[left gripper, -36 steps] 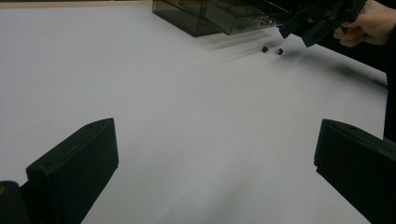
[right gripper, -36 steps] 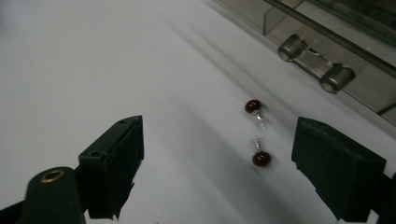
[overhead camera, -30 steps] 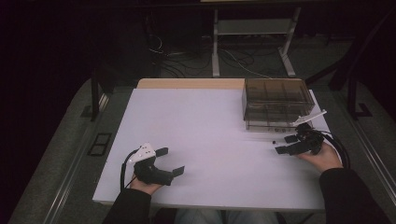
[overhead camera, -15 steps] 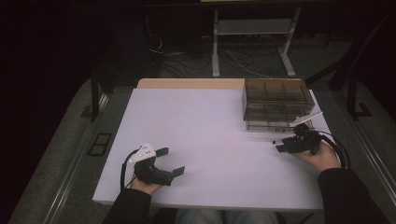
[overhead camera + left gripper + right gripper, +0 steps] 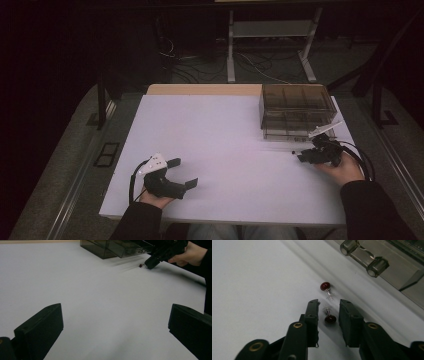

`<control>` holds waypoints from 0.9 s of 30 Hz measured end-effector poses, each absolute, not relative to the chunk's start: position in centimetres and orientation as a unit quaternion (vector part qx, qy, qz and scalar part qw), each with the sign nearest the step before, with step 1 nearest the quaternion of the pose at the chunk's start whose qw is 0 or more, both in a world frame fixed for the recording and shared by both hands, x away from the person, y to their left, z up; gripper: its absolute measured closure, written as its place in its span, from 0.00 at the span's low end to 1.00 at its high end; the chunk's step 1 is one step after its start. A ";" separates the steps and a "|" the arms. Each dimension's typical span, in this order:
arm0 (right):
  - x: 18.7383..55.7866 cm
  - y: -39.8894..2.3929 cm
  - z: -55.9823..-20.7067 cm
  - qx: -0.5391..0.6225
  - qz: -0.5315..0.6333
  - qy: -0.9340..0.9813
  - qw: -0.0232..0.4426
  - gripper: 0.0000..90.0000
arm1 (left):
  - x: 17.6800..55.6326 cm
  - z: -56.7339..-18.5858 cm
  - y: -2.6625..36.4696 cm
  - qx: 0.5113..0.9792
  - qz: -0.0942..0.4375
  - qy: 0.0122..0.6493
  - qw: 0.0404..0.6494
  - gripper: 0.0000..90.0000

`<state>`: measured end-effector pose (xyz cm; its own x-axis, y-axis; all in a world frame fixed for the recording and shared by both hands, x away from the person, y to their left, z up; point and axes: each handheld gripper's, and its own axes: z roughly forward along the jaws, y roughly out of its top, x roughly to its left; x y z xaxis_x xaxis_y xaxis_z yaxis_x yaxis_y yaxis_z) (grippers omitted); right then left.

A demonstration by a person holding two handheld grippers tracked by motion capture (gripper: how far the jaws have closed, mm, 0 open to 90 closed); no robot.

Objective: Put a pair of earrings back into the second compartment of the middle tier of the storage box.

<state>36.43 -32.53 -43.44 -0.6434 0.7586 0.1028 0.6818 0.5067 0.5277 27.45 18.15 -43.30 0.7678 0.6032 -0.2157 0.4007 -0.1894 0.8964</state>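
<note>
Two small pins with dark red round heads lie on the white table top (image 5: 225, 130), just in front of the smoky clear box. One red pin (image 5: 325, 286) lies beyond my right gripper (image 5: 329, 303). The other red pin (image 5: 330, 318) lies on the table between the jaws, with a small gap on each side. These jaws have just been closing around it and do not press on it. In the high view the right gripper (image 5: 301, 156) sits low at the table's right. My left gripper (image 5: 184, 172) rests at the front left, open wide and holding nothing.
A smoky clear plastic box (image 5: 295, 110) with compartments stands at the back right of the table, and its drawer handle (image 5: 362, 255) is close to the pins. The floor behind holds cables and a metal stand (image 5: 270, 30).
The right gripper's jaws have narrowed while that hand stayed in place by the box. The left hand and its gripper have not moved.
</note>
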 end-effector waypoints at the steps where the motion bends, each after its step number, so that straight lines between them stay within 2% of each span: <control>1: 36.4 -32.5 -43.4 0.415 0.270 0.866 0.072 0.79 | 27.4 -43.3 18.2 0.765 0.093 0.328 0.546 0.00; 8: 36.4 -32.4 -43.5 0.417 0.263 0.867 0.072 0.87 | 27.4 -43.3 18.1 0.765 0.092 0.328 0.546 0.00; 27: 35.3 -33.5 -43.0 0.423 0.286 0.859 0.037 0.88 | 27.4 -43.4 18.1 0.765 0.090 0.330 0.546 0.00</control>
